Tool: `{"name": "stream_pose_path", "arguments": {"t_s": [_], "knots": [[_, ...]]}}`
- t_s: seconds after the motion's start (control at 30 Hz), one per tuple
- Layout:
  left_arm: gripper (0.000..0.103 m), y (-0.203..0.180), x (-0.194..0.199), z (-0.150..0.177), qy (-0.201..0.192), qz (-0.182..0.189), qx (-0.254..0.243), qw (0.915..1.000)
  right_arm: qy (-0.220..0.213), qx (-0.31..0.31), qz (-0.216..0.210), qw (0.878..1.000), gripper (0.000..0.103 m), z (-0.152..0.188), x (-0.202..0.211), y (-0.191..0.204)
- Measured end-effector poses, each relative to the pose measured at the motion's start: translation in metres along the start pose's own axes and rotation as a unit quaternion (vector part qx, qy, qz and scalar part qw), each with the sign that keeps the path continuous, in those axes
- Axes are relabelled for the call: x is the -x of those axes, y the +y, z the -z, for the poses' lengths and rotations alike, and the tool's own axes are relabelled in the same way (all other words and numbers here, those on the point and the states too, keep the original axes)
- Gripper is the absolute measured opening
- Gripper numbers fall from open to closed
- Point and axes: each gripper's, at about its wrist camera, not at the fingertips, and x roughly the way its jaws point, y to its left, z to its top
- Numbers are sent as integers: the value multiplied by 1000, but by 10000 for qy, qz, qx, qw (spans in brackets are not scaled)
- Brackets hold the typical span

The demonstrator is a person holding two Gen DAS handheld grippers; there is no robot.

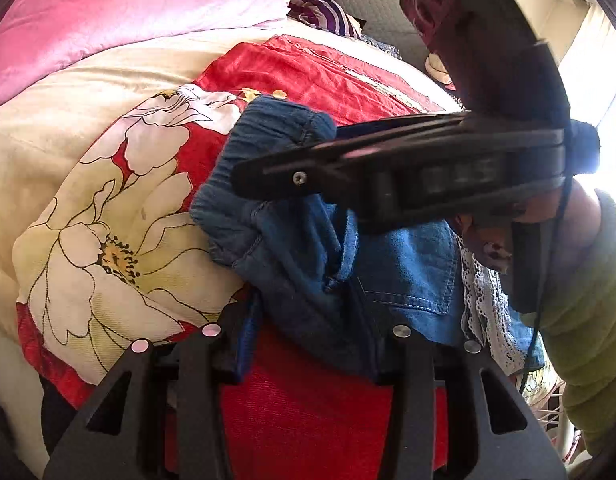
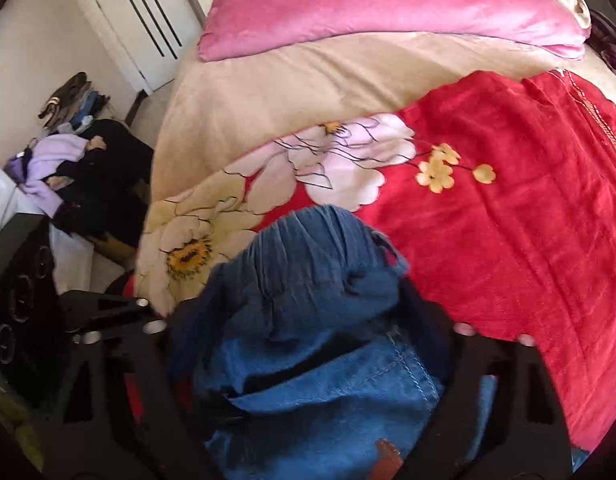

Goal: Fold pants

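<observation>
The pants point(image 1: 308, 248) lay bunched, not yet folded, on the bed point(image 1: 60, 152) near its front edge, the left gripper point(image 1: 308, 356) and the right gripper point(image 2: 308, 360) each half-closed around denim.

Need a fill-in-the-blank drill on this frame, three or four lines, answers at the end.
1. The pants are made of blue ____.
2. They lie on a red blanket printed with large ____.
3. At the far end of the bed lies a ____ quilt.
4. In the left wrist view, the right gripper reaches over the pants' ____ end.

Answers: denim; flowers; pink; waistband
</observation>
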Motion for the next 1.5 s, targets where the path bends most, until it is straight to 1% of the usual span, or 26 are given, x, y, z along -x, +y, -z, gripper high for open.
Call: {"name": "stream_pose_path", "arguments": {"t_s": [0.03, 0.1, 0.13, 0.17, 0.2, 0.23, 0.27, 0.33, 0.43, 0.47, 0.53, 0.63, 0.67, 0.73, 0.77, 0.83, 0.9, 1.0, 1.07, 1.1, 1.2, 1.23, 1.27, 1.3, 1.37, 1.5], "knots": [[45, 0, 0, 0, 17, 49, -4, 10000, 3, 42, 4, 10000, 60, 1, 2, -2], [55, 1, 3, -1, -18, 202, 64, 9998, -103, 23, -77, 9999, 42, 4, 12, -6], [61, 0, 5, -1, -35, 254, 76, 9996, -176, -24, -119, 9998, 37, 6, 19, -8], [66, -1, 6, -1, -51, 276, 70, 9996, -323, -69, -172, 9993, 29, 10, 30, -11], [69, -3, 10, -1, -96, 299, 68, 9995, -430, -94, -223, 9988, 27, 12, 38, -12], [72, -4, 13, -1, -133, 337, 76, 9993, -569, -143, -332, 9977, 26, 15, 48, -14], [72, -5, 17, -2, -174, 387, 98, 9991, -750, -197, -476, 9958, 26, 22, 62, -16], [73, -6, 21, -3, -229, 522, 144, 9983, -983, -248, -573, 9932, 26, 32, 81, -18], [94, -12, 20, -7, -210, 832, 227, 9961, -1335, -309, -683, 9882, 26, 54, 113, -22], [94, -16, 18, -9, -183, 979, 274, 9947, -1445, -319, -693, 9866, 26, 62, 125, -24], [94, -26, 11, -12, -73, 1448, 361, 9888, -1567, -351, -681, 9847, 26, 75, 140, -25], [93, -45, 6, -17, -30, 1922, 347, 9807, -1734, -383, -598, 9823, 26, 97, 163, -28], [90, -52, 6, -19, -30, 2025, 282, 9789, -1796, -420, -541, 9814, 28, 105, 170, -29], [87, -75, 9, -18, -40, 2190, -4, 9757, -1915, -542, -416, 9791, 36, 119, 181, -34], [87, -85, 10, -17, -38, 2266, -149, 9739, -1989, -665, -234, 9775, 42, 132, 189, -39], [87, -108, 12, -11, 15, 2529, -502, 9662, -2092, -867, -98, 9740, 48, 151, 199, -45], [87, -125, 9, -3, 167, 2686, -789, 9599, -2312, -1214, 67, 9653, 60, 179, 214, -57], [87, -142, -6, 8, 469, 2551, -1034, 9602, -2418, -1905, 497, 9501, 63, 218, 222, -75], [87, -146, -16, 15, 644, 2443, -1046, 9619, -2371, -2311, 652, 9413, 63, 240, 219, -81], [87, -149, -16, 22, 683, 2343, -1089, 9636, -2354, -2398, 638, 9397, 63, 246, 216, -82], [87, -153, -21, 26, 740, 2074, -1260, 9673, -2283, -2435, 539, 9411, 63, 258, 203, -78], [87, -154, -23, 27, 764, 2007, -1285, 9682, -2179, -2443, 583, 9431, 63, 259, 196, -78], [87, -153, -23, 27, 771, 1954, -1297, 9690, -2093, -2465, 650, 9440, 60, 260, 193, -78], [87, -154, -23, 28, 772, 1916, -1316, 9695, -1848, -2513, 880, 9460, 52, 260, 183, -81], [87, -155, -23, 28, 765, 1850, -1389, 9699, -1451, -2583, 1200, 9475, 52, 262, 167, -86], [87, -153, -13, 25, 617, 1693, -1474, 9725, -1554, -2560, 1272, 9456, 52, 263, 171, -79]]}}
